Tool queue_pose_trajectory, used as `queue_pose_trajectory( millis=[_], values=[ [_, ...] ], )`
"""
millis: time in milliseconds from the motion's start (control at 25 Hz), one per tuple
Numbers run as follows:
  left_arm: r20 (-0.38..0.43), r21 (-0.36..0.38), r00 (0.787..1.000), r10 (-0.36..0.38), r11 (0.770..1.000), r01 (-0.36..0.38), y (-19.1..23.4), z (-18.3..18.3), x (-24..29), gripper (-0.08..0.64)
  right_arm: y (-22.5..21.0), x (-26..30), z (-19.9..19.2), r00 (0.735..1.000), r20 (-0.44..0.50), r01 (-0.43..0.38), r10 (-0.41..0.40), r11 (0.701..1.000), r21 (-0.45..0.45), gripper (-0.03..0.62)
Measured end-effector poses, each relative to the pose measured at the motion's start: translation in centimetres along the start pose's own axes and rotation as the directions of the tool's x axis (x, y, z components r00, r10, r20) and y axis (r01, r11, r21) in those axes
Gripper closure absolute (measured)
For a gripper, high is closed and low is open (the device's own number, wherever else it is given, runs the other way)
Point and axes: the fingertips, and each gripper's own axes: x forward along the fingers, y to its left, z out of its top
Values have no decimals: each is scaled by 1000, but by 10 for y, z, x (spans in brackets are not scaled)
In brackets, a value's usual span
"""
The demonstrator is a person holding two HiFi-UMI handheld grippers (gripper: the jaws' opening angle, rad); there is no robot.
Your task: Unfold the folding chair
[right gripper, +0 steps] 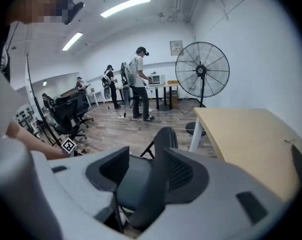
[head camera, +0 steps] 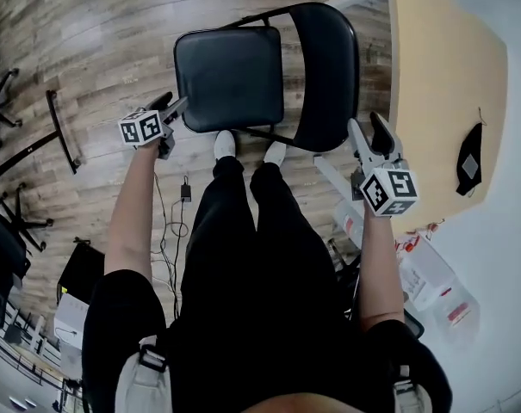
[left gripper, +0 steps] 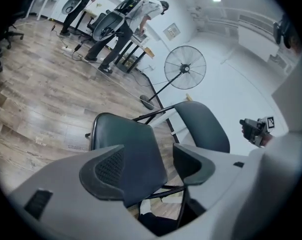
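The wooden floor (head camera: 88, 41) fills the left and top of my head view, and a pale tabletop (head camera: 441, 84) runs down the upper right. My own legs in black trousers (head camera: 243, 248) take up the lower middle, with white shoes (head camera: 225, 143) pointing at the folding chair (head camera: 230, 80). It stands opened out on the floor at upper centre. Its dark seat (left gripper: 126, 149) lies flat and its backrest (head camera: 327, 67) rises on the side toward the tabletop.

The left tool (head camera: 176, 106) sits just off the left edge of the seat, left of centre in the frame. In the left gripper view the left tool (left gripper: 148, 166) has its jaws wide apart. The seat shows in the gap between them, and neither pad presses on it.

The right tool (head camera: 366, 126) hangs right of centre, just beside the right edge of the backrest. In the right gripper view the right tool (right gripper: 148, 171) has its jaws partly apart. The backrest shows edge-on in the gap, clear of the pad on the left; I see no grip on it.

A standing fan (right gripper: 201, 70) is at the upper right of the right gripper view, with people (right gripper: 140, 81) behind it at centre. A small black thing (head camera: 469, 166) lies on the tabletop at the right edge of the head view. A cable (head camera: 184, 192) trails on the floor by my left leg.
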Motion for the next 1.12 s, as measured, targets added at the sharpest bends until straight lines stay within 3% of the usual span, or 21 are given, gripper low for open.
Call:
queue_pose_trajectory(
  millis=[240,480,800,960,1120],
  values=[
    [90,145,995,-54,989,41,-125,25,-40,268,39,-26,25,985,69,-154,160,984,-88,380],
    [152,309,984,-89,950,39,-241,44,-84,268,73,-62,57,939,176,-267,296,948,-172,382],
    [250,460,962,-107,888,-21,-381,47,-143,287,99,-126,82,835,301,-390,461,881,-268,388],
    [347,498,928,-136,865,-60,-449,41,-165,311,106,-161,82,776,316,-452,546,830,-326,392],
    [405,581,895,-189,809,-92,-507,33,-183,333,120,-198,92,718,333,-493,612,784,-377,399]
  ],
)
